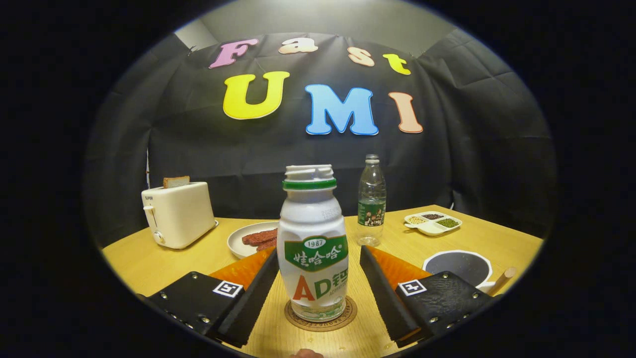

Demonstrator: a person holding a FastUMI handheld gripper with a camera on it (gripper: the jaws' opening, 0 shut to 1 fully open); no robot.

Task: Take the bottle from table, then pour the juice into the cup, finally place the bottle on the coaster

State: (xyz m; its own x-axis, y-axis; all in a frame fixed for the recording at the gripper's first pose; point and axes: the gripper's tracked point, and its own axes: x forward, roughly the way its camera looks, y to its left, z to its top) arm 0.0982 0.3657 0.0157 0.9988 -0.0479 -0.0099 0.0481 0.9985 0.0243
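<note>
A white juice bottle (312, 243) with a green neck ring and no cap stands upright on a round brown coaster (320, 314). It sits between the two fingers of my gripper (318, 261). The left finger lies close against the bottle's side, while a clear gap of bare table separates the right finger from it, so the gripper is open. A white cup (459, 267) with a dark inside stands to the right, just beyond the right finger, with a wooden handle sticking out beside it.
On the wooden table (144, 258) beyond the fingers: a cream toaster (178, 214) with a bread slice at the left, a white plate (238, 241) with reddish strips, a clear water bottle (371, 201), and a divided dish (432, 223) of beans at the back right.
</note>
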